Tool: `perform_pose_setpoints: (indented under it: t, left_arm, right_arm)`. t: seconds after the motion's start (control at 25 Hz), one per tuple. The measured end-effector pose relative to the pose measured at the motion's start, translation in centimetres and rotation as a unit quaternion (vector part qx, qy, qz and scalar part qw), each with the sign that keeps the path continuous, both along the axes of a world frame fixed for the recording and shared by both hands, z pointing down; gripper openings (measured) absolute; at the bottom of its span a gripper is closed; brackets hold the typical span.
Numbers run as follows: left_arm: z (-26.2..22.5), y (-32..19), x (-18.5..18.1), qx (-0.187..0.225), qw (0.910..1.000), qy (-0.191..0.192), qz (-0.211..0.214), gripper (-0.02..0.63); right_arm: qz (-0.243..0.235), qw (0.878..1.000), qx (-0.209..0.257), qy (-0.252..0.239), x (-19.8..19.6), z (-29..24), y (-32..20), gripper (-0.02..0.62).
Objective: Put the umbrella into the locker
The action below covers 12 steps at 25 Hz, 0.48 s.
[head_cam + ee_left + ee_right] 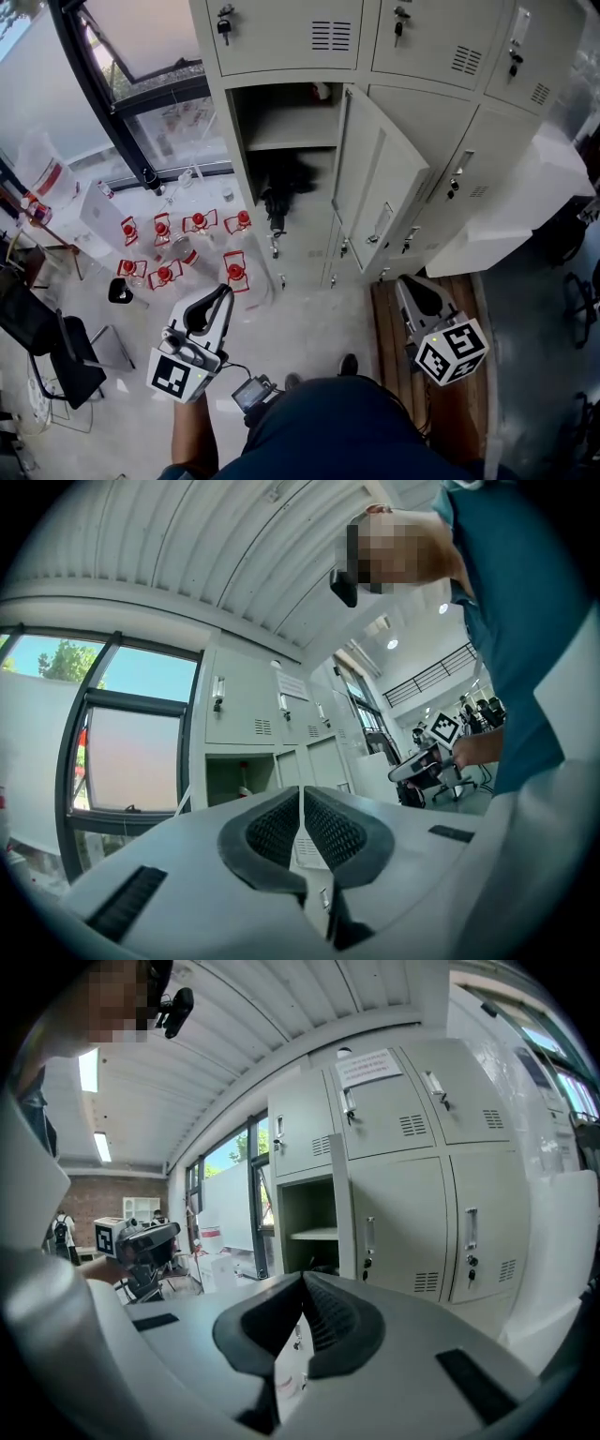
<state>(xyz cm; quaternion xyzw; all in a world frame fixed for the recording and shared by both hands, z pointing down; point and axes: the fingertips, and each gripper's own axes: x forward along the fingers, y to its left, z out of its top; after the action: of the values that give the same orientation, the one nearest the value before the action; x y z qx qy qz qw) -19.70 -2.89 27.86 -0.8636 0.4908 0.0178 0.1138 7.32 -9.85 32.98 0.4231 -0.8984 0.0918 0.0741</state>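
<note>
Inside the open locker the umbrella seems stowed; before it, left gripper and right gripper are clenched empty, so closing its door likely comes next.

You can pass over the bare floor to the open locker; its swung-out door blocks the right, bottles crowd the left, an umbrella fills under the shelf

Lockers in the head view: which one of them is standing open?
The tall locker at the left end of the lower row. Its door swings out to the right, showing a shelf and a dark umbrella inside. The other lockers in view are shut.
</note>
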Motion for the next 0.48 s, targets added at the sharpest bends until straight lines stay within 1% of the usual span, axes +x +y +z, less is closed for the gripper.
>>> perform_pose_setpoints:
  t: [0.16, 0.48]
  left_arm:
    - [0.4, 1.3, 0.6, 0.002, 0.9999, -0.011, 0.010, 0.032]
    - [0.4, 2.0, -0.2, 0.003, 1.0000, -0.001, 0.002, 0.032]
  right_arm:
    - [-0.023, 1.000, 0.016, 0.012, -0.9, -0.9, 1.1, 0.037]
    - [-0.024, 1.000, 0.013, 0.014, -1.2, -1.0, 2.0, 0.037]
